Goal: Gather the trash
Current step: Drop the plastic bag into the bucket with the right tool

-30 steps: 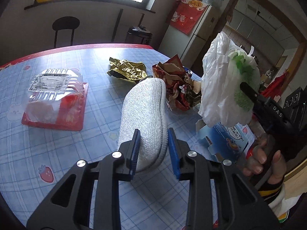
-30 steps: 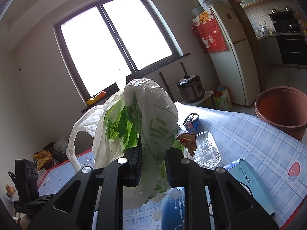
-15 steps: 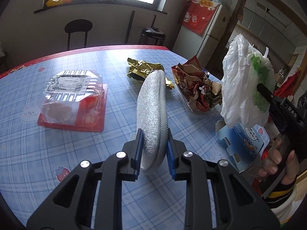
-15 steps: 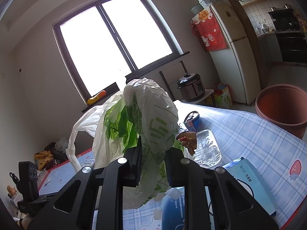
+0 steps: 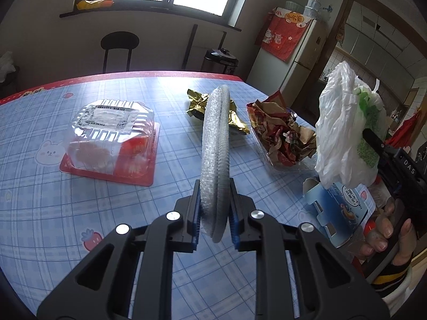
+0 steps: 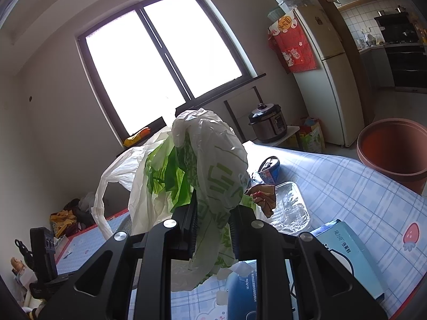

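Note:
My left gripper [image 5: 214,213] is shut on a white foam sheet [image 5: 215,144], folded flat and held upright above the blue checked table [image 5: 66,213]. My right gripper [image 6: 213,224] is shut on a white and green plastic bag [image 6: 213,170]; the bag also shows at the right of the left wrist view [image 5: 344,130], raised above the table. Crumpled red and brown wrappers [image 5: 283,138] lie in a clear tray. A gold foil wrapper [image 5: 197,102] lies behind the foam sheet.
A clear plastic box on a red base [image 5: 112,138] sits at the left. A blue carton [image 5: 339,210] lies under the bag. A can [image 6: 269,168], a clear tray [image 6: 291,210], a brown tub [image 6: 395,149] and a fridge [image 6: 328,80] show in the right wrist view.
My left gripper has closed further, squeezing the foam sheet flat, and has lifted and tilted it upright. My right gripper and the bag have hardly moved.

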A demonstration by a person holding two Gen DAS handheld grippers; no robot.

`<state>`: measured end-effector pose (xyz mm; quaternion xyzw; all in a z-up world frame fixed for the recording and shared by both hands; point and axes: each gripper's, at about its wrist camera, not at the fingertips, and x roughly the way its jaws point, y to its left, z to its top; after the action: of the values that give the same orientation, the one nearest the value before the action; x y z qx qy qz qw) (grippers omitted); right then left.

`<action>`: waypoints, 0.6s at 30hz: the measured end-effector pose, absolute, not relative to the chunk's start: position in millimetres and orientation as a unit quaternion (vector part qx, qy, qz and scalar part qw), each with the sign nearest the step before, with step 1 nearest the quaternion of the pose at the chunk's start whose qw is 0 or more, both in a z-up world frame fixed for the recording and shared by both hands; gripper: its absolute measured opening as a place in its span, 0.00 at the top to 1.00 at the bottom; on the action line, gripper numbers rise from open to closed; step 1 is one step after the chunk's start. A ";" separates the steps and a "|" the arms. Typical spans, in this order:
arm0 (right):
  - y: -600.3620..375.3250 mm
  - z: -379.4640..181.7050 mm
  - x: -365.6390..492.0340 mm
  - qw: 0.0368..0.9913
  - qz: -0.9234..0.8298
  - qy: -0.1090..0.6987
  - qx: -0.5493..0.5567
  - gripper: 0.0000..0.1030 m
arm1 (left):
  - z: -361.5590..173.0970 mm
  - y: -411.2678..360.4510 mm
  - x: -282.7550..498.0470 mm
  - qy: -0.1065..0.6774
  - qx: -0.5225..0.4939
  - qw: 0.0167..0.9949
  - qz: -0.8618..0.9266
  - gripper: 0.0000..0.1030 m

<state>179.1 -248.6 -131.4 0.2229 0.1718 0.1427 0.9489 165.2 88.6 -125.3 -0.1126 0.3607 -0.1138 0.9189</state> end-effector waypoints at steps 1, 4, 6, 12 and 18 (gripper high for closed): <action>-251.7 -129.5 177.6 0.950 0.143 0.171 0.221 0.80 | -118.6 88.4 162.0 0.350 -0.116 0.922 -0.115 0.80; -268.9 -120.8 174.3 0.955 0.135 0.166 0.207 0.80 | -97.2 81.6 155.6 0.319 -0.117 0.932 -0.126 0.80; -289.5 -113.2 173.8 0.960 0.116 0.162 0.196 0.80 | -84.9 71.3 156.5 0.304 -0.115 0.936 -0.136 0.80; -375.2 -90.4 181.0 0.980 0.017 0.146 0.134 0.80 | -59.5 22.5 169.3 0.271 -0.116 0.938 -0.181 0.80; -458.0 -85.1 208.5 0.983 -0.077 0.152 0.075 0.80 | -44.1 -44.3 189.9 0.259 -0.099 0.935 -0.223 0.80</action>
<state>208.5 -458.0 -85.1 0.0750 0.1517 -0.0775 0.9825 189.9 -44.3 -44.1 -0.0993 0.2591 -0.2228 0.9345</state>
